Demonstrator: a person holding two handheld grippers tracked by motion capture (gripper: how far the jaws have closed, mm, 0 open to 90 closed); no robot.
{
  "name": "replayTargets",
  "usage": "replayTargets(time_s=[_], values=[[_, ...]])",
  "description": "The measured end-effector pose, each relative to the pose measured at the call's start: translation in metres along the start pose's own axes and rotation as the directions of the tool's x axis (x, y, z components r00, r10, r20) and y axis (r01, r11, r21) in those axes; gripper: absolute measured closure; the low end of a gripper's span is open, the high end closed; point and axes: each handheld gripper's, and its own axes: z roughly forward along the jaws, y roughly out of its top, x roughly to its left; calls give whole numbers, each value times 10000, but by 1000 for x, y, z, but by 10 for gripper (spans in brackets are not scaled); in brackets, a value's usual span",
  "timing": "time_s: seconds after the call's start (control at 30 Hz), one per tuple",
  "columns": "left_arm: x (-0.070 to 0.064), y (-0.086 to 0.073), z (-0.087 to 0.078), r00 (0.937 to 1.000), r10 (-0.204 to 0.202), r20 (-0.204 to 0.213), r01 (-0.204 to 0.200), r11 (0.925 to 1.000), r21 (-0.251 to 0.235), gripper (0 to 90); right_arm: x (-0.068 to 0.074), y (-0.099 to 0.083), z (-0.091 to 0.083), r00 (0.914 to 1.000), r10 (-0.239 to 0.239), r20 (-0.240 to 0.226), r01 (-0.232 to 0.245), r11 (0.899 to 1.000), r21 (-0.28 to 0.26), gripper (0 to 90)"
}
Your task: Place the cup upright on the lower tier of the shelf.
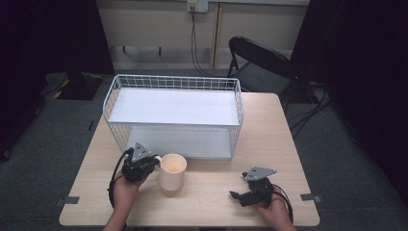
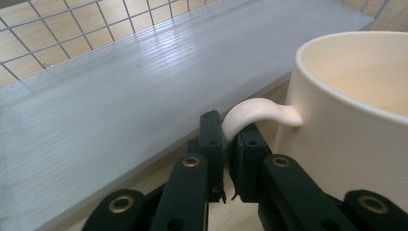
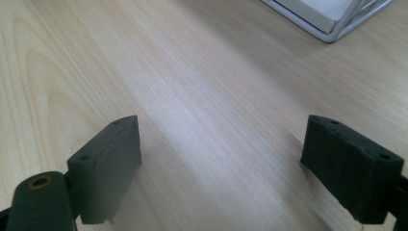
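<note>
A cream mug (image 1: 172, 172) stands upright on the wooden table (image 1: 269, 144), just in front of a white wire rack (image 1: 175, 115). My left gripper (image 1: 153, 162) sits at the mug's left side, shut on the mug's handle (image 2: 252, 113). In the left gripper view the jaws of my left gripper (image 2: 230, 139) pinch the curved handle, with the mug (image 2: 356, 120) to their right. My right gripper (image 1: 235, 195) rests low over the table at the front right, open, its jaws pointing left. In the right gripper view my right gripper (image 3: 221, 163) has bare tabletop between its wide-apart jaws.
The two-shelf wire rack has white boards (image 2: 120, 96) on both levels and takes up the table's back half. Its corner (image 3: 337, 24) shows in the right gripper view. A black folding chair (image 1: 260, 62) stands behind the table at the right. Grey carpet surrounds the table.
</note>
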Motion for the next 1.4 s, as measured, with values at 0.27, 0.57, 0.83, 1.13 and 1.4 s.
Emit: replayTargets(time_s=[0.27,0.57,0.83,1.13,1.4], values=[[4,3,-3,9997,-216,-139,216,9998,-50,850,0,0,0,10000,0,0,0,10000,0,130],[8,9,-4,9987,-370,-339,369,9993,-23,850,0,0,0,10000,0,0,0,10000,1,130],[9,13,-2,9976,-523,-452,521,9986,-59,850,0,0,0,10000,0,0,0,10000,2,130],[10,12,-2,9967,-644,-497,644,9979,1,850,0,0,0,10000,0,1,0,10000,0,130],[13,13,-2,9954,-698,-655,708,9974,130,850,0,0,0,10000,0,-1,0,10000,0,130]])
